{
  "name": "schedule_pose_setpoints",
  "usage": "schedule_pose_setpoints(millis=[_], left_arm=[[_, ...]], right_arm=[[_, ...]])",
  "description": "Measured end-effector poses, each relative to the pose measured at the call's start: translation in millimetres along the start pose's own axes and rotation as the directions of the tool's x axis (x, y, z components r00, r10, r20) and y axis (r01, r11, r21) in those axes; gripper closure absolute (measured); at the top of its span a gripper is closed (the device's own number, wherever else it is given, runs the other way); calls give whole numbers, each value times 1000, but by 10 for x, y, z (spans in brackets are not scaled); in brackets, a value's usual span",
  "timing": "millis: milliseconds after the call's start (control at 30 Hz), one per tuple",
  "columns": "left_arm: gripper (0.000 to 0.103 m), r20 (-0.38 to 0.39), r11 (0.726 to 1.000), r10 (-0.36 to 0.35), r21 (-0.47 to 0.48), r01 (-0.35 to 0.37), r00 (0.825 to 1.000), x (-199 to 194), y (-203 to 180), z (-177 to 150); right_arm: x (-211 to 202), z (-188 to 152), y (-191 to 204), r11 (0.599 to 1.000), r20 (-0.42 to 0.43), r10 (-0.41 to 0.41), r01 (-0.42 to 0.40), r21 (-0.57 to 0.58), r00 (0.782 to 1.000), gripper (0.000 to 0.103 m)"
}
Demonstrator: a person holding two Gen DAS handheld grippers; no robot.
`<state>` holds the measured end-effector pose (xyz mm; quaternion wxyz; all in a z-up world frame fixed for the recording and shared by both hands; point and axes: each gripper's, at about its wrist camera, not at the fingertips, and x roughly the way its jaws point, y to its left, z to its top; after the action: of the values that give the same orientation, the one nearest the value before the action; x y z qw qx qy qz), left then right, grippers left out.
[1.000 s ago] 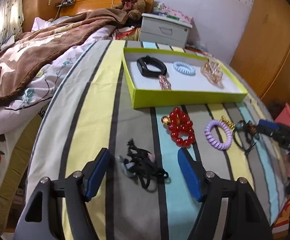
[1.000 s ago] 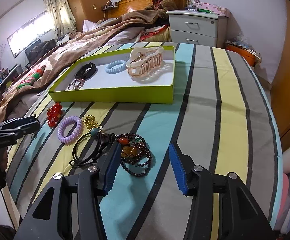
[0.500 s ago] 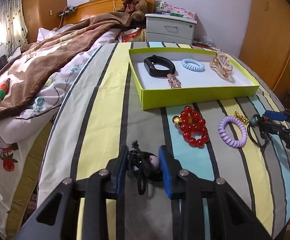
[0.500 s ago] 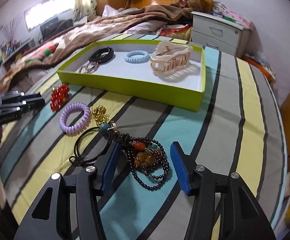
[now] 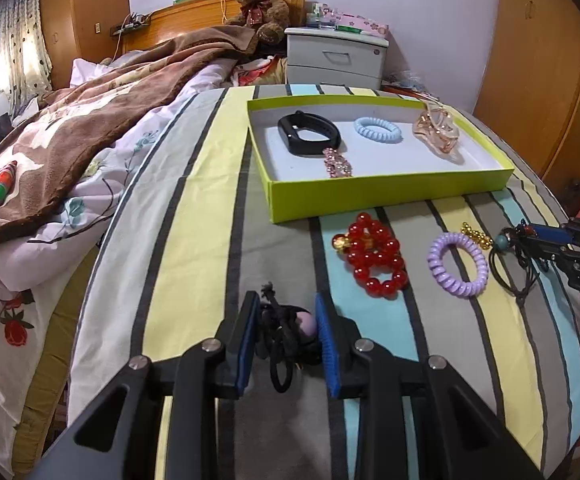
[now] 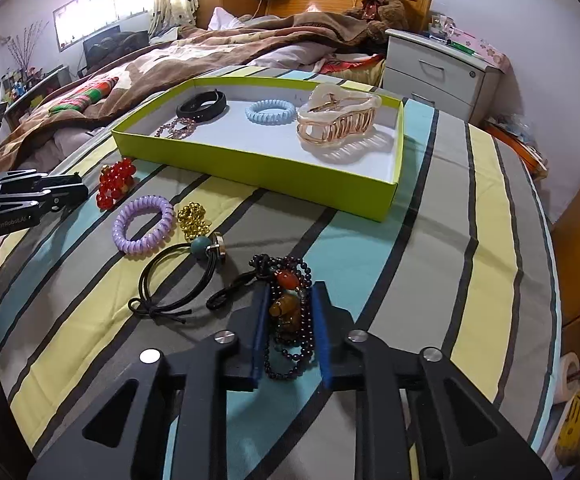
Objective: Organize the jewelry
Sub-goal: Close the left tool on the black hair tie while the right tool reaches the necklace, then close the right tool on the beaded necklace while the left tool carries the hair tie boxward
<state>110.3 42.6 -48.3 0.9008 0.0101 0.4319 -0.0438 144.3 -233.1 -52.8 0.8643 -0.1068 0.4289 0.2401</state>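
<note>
Striped bedding (image 5: 210, 208) in yellow, grey and pale blue serves as the work surface, with a rumpled brown blanket (image 5: 102, 120) and a teddy bear (image 5: 260, 4) beyond. Set on it is a lime-green tray (image 5: 386, 192), already holding a black band (image 5: 308, 134), a blue coil tie (image 5: 378, 130), a pink crystal piece (image 5: 336, 164) and a claw clip (image 6: 338, 120). Loose on the stripes, just in front of the tray, are listed: a red bead bracelet (image 5: 374, 260), a purple coil tie (image 5: 458, 264), a gold bead cluster (image 6: 194, 216) and a black cord tie (image 6: 170, 280). The pick-up step is judged to be in hand. The left gripper (image 5: 288, 332) is closing, its jaws narrowed around a black hair tie with a lilac bead (image 5: 290, 328); contact appears made on both pads. The right gripper (image 6: 288, 320) is likewise closing on a dark beaded necklace with amber stones (image 6: 288, 304), which is bunched between the pads. Next, both pieces would need to be lifted clear and carried over the tray wall.
</note>
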Motion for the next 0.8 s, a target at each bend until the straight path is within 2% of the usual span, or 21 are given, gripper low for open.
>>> schedule_pose_setpoints(millis=[233, 800], left_arm=[[74, 4, 1000, -26, -9, 26, 1000, -28, -52, -20], [74, 104, 997, -76, -7, 77, 992, -375, -88, 90]], right_arm=[[-141, -41, -100, 997, 52, -10, 6, 78, 999, 95], [-495, -102, -266, 976, 155, -12, -22, 215, 988, 95]])
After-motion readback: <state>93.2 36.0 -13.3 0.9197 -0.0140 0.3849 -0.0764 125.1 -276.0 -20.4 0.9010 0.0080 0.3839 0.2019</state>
